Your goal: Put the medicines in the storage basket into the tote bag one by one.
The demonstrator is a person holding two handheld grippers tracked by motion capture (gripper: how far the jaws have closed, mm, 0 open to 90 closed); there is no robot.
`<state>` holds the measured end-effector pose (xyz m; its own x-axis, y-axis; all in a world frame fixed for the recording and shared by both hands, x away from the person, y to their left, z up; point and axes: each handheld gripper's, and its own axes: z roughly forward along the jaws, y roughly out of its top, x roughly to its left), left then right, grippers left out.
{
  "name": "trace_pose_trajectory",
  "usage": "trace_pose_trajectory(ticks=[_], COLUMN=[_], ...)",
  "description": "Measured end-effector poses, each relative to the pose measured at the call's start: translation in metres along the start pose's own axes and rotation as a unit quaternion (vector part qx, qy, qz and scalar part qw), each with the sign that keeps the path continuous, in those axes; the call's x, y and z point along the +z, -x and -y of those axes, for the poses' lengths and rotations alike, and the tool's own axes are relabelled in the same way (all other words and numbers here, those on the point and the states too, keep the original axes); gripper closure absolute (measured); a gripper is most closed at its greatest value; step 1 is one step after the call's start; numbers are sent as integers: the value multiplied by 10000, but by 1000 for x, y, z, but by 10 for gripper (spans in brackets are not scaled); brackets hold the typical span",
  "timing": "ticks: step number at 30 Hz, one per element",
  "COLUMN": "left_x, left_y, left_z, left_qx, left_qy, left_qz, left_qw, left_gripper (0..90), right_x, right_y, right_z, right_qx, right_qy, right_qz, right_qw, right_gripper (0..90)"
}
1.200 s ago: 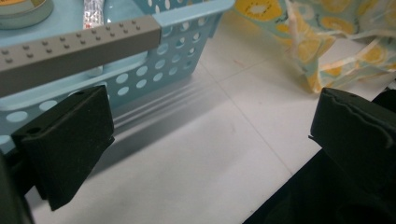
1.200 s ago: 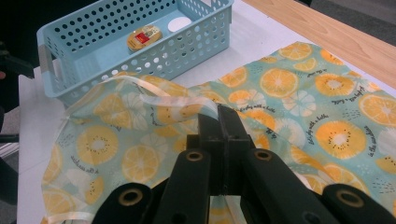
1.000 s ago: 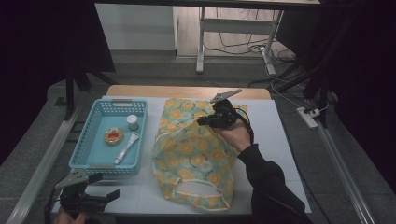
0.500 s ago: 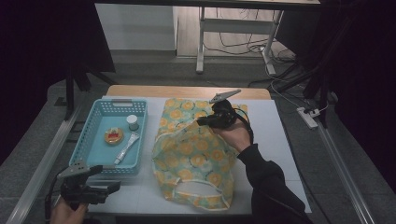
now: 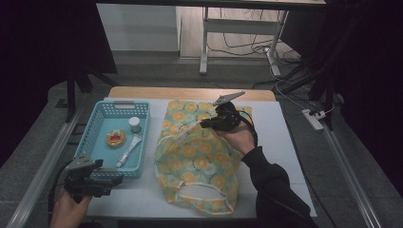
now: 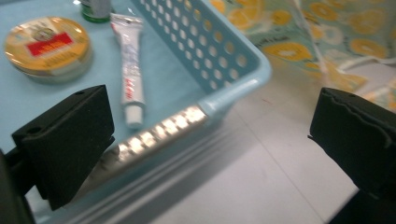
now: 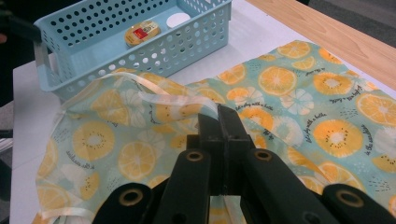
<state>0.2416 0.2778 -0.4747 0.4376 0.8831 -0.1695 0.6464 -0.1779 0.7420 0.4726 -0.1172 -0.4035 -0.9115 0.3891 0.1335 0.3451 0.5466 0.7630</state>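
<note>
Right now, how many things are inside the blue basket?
3: a round yellow tin in the middle, a small white-capped bottle behind it, and a white tube lying beside the tin. The basket walls might hide more.

L claw [image 5: 107,179] jaws wide open, low near pic bottom, R claw [image 5: 205,124] clamped tight, forearm outstretched

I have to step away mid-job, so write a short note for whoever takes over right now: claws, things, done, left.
Right claw: shut on the bag, pinching its cloth edge and lifting it off the table.
Left claw: open, holding nothing, at the near corner of the basket.
In the basket: a round tin, a tube, a small bottle.
Done: the bag's edge is gripped and raised.
Left: probably take the basket items with the left claw and put them in the bag; none is in yet.
</note>
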Motion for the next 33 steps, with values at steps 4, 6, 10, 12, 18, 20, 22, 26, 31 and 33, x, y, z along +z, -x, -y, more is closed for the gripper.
trace_pose_trajectory(ticks=[4, 6, 10, 12, 18, 20, 22, 26, 31, 33], left_x=[3, 6, 7, 8, 14, 16, 20, 27, 34, 37], left_y=[-5, -8, -14, -17, -28, -32, -36, -42, -51, -55], left_z=[-6, -9, -15, -19, -30, -34, -38, -45, -53, -55], left_qx=[-109, -98, -51, -25, -4, -20, -59, 17, -40, -64], left_qy=[-26, -112, -130, -144, -235, -245, -270, -371, -355, -393], left_qz=[-24, -40, -85, -103, -271, -290, -306, -314, -275, -304], left_qw=[9999, 9999, 9999, 9998, 9994, 9993, 9991, 9988, 9990, 9987], left_gripper=[0, 0, 0, 0, 0, 0, 0, 0, 0, 0], right_x=[1, 2, 2, 2, 3, 4, 3, 3, 3, 3], right_y=[-1, -1, -2, -2, -2, -2, -2, -2, -2, -2], right_z=[-1, -1, -1, -1, -1, -1, -1, -1, 0, 0], right_qx=[-18, -34, -18, -24, -46, -54, -41, -47, -78, -66], right_qy=[1, -16, -24, -24, -9, -5, -2, 9, 27, 21], right_qz=[1, 0, 0, 1, 18, 18, 17, 22, 29, 24], right_qw=[10000, 10000, 10000, 10000, 10000, 10000, 10000, 10000, 10000, 10000], right_gripper=[900, 900, 900, 900, 900, 900, 900, 900, 900, 900])
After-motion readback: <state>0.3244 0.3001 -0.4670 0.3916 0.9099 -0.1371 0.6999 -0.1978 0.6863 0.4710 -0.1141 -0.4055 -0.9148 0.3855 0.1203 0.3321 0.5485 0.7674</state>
